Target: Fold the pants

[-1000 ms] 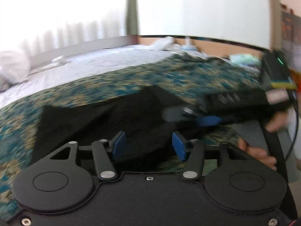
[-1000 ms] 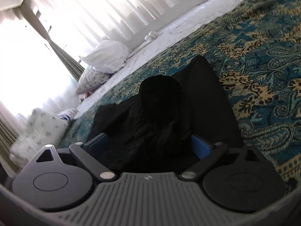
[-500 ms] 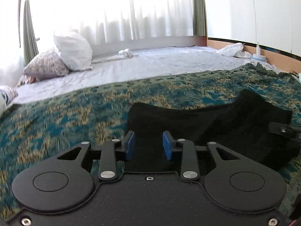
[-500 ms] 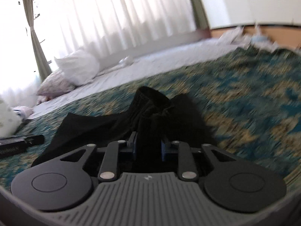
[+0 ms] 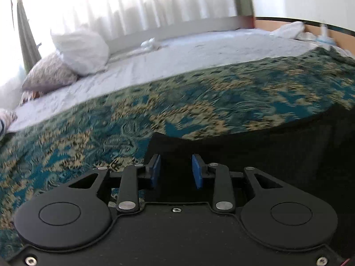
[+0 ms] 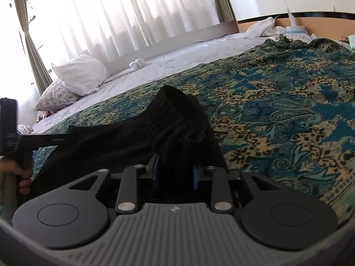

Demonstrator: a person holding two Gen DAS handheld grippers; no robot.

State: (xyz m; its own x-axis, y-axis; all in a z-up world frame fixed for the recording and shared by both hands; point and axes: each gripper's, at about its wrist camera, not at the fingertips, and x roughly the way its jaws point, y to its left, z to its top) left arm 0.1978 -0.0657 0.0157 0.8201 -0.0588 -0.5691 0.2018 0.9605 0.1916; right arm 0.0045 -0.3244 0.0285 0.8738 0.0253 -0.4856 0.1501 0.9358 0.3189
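Across patterned bedspread (image 6: 288, 102), both claws newly narrowed: right gripper (image 6: 174, 175) pinching black pants (image 6: 133, 137), left gripper (image 5: 175, 171) slightly spread at their corner, ready for folding.

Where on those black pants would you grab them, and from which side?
Take the black pants at their two ends, coming in low along the patterned bedspread. The cloth lies flat and limp, so only its raised edges and bunched folds give something to pinch. The right tool already has the gathered end between its pads; the left tool sits at the opposite corner edge.
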